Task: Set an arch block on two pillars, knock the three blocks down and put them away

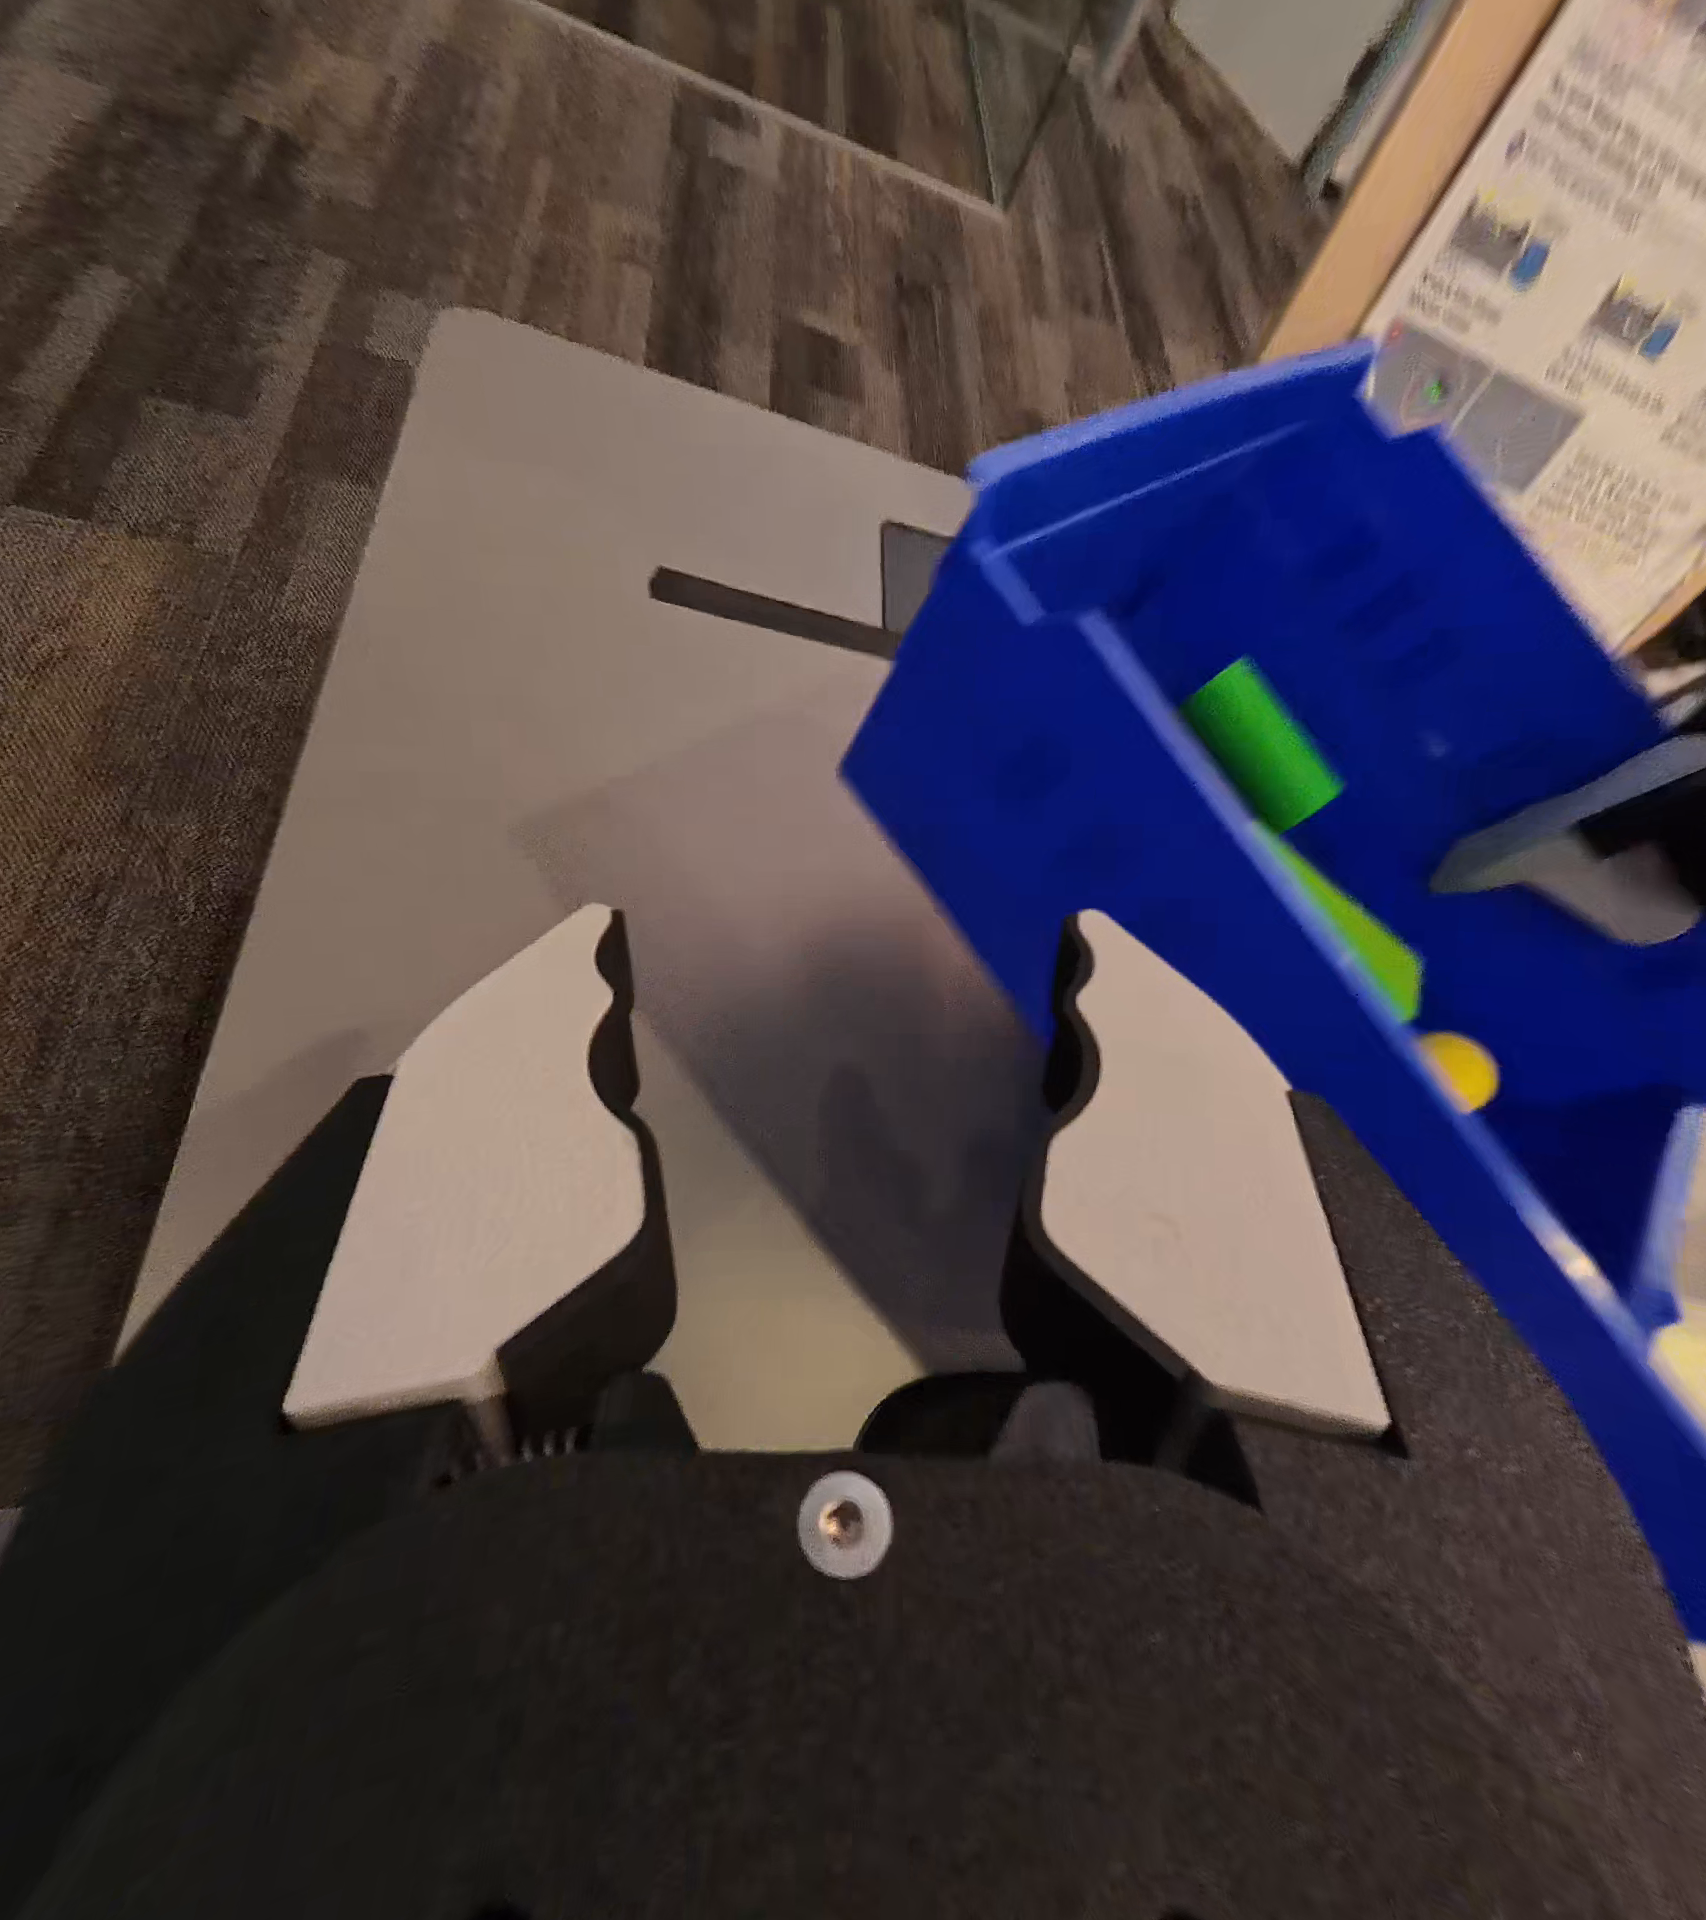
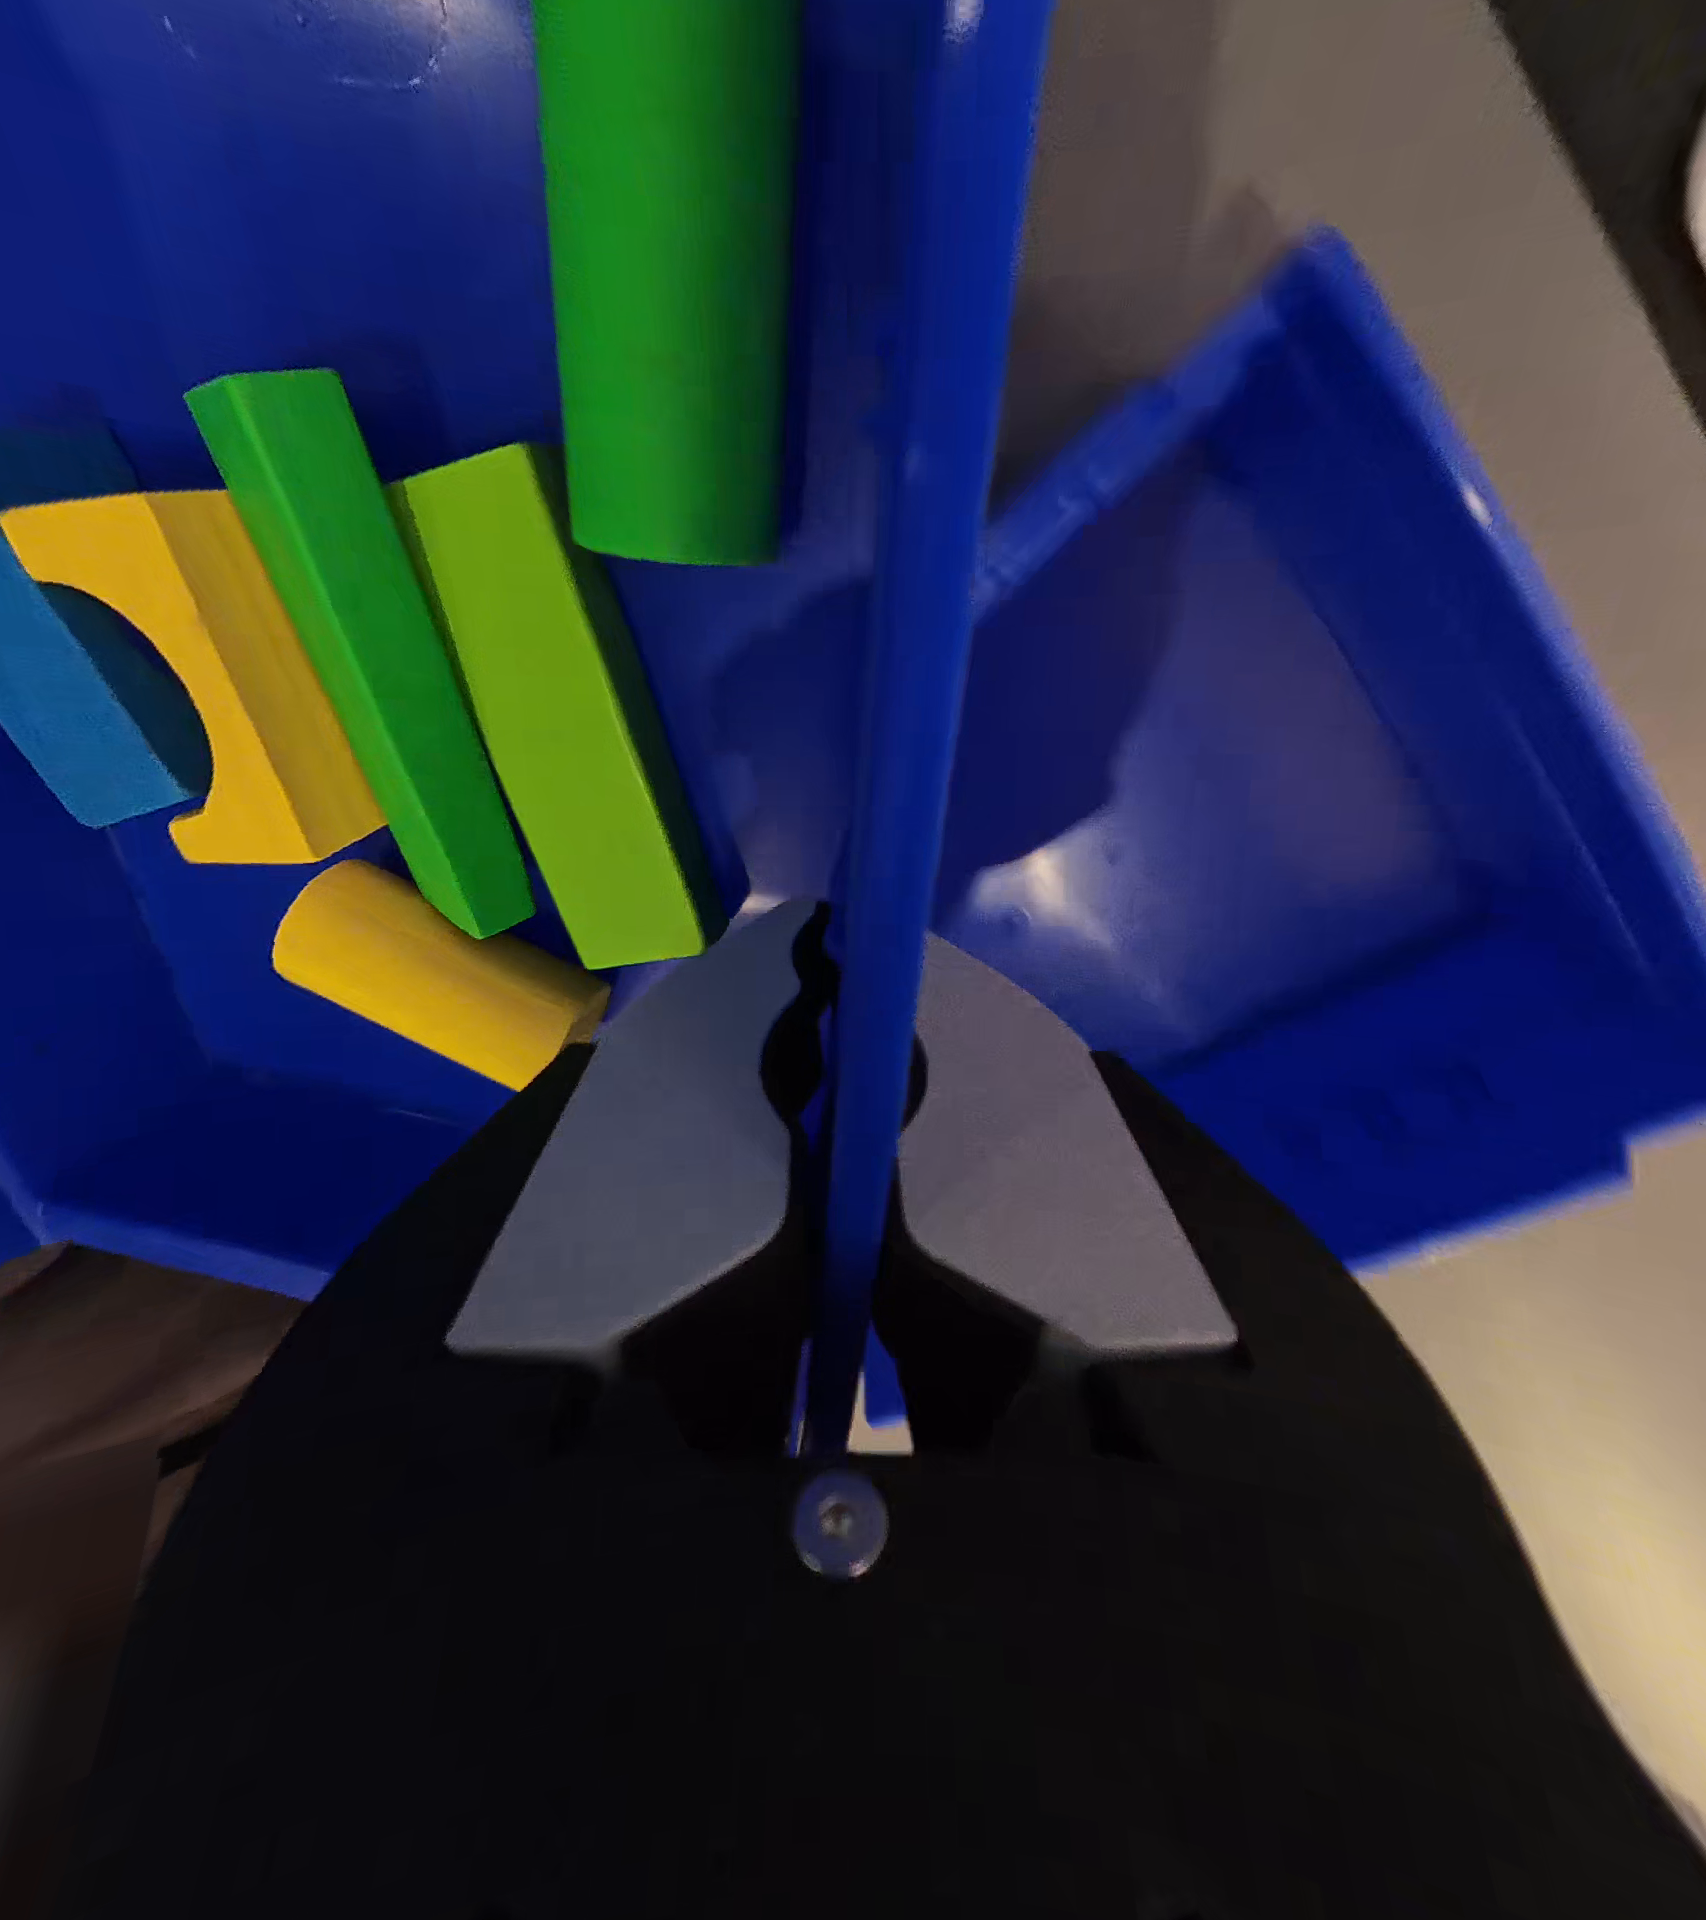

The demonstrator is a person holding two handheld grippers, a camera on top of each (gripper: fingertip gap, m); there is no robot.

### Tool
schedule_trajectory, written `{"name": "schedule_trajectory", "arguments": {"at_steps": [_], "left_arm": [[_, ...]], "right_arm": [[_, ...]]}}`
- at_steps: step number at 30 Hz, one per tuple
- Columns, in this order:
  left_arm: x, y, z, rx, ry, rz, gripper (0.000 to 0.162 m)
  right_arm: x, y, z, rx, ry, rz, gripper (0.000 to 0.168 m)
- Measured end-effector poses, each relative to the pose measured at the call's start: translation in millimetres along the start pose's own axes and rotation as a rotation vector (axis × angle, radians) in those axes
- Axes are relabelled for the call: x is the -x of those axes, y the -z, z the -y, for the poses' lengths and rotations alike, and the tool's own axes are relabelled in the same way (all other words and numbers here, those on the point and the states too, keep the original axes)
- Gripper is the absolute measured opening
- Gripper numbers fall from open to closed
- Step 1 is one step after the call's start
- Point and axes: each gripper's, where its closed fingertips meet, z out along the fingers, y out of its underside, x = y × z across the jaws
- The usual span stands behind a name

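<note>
Grey table [image 1: 537, 644] over patterned carpet; blue bin [image 1: 1067, 790] lifted and tilted.
Yellow arch block [image 2: 205, 686] lies inside among green, blue and yellow blocks, seen whole only in the right wrist view. Right gripper [image 2: 854, 987] is clamped on the bin wall; left gripper [image 1: 844, 925] is spread wide, empty, above the table.

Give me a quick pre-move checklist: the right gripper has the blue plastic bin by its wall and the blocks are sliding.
1. Right gripper shut on the wall of the blue plastic bin: ok.
2. Bin level: not ok, tilted in the left wrist view.
3. Yellow wooden arch block inside the bin: ok.
4. Green wooden cylinder and yellow wooden cylinder inside: ok.
5. Left gripper open and empty: ok.
6. Grey tabletop free of blocks: cannot tell, partly hidden.
</note>
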Motion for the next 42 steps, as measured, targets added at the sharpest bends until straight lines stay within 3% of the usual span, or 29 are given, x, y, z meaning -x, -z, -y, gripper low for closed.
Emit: {"name": "schedule_trajectory", "arguments": {"at_steps": [5,11,16,25,26,29,34,36,39,42], "left_arm": [[22,13,2,-0.05,0.078,0.036,0.07],[51,3,-20,0.064,0.15,0.086,0.078],[60,-2,-24,0.075,0.212,0.046,0.075],[77,-34,-57,0.27,0.237,0.055,0.073],[81,-38,-61,0.293,0.24,0.068,0.072],[86,-51,-76,0.379,0.225,0.083,0.073],[93,-68,-100,0.512,0.194,0.119,0.073],[93,-73,-107,0.549,0.176,0.122,0.07],[95,-81,-121,0.628,0.166,0.14,0.066],[92,-87,-135,0.703,0.145,0.127,0.052]], "right_arm": [[48,-36,45,0.033,0.073,0.019,0.007],[78,-76,73,0.072,0.059,0.062,0.008],[81,-115,78,0.113,0.018,0.052,0.007],[70,-163,78,0.031,-0.055,0.051,0.012],[74,-162,78,0.025,-0.051,0.069,0.021],[71,-145,78,-0.028,0.026,0.002,0.025],[52,-56,75,-0.448,0.2,-0.261,0.043],[29,-15,44,-0.563,0.188,-0.375,0.045],[-32,30,-18,-0.682,-0.037,-0.457,0.057],[-93,29,-89,-0.575,-0.277,-0.482,0.065]]}}
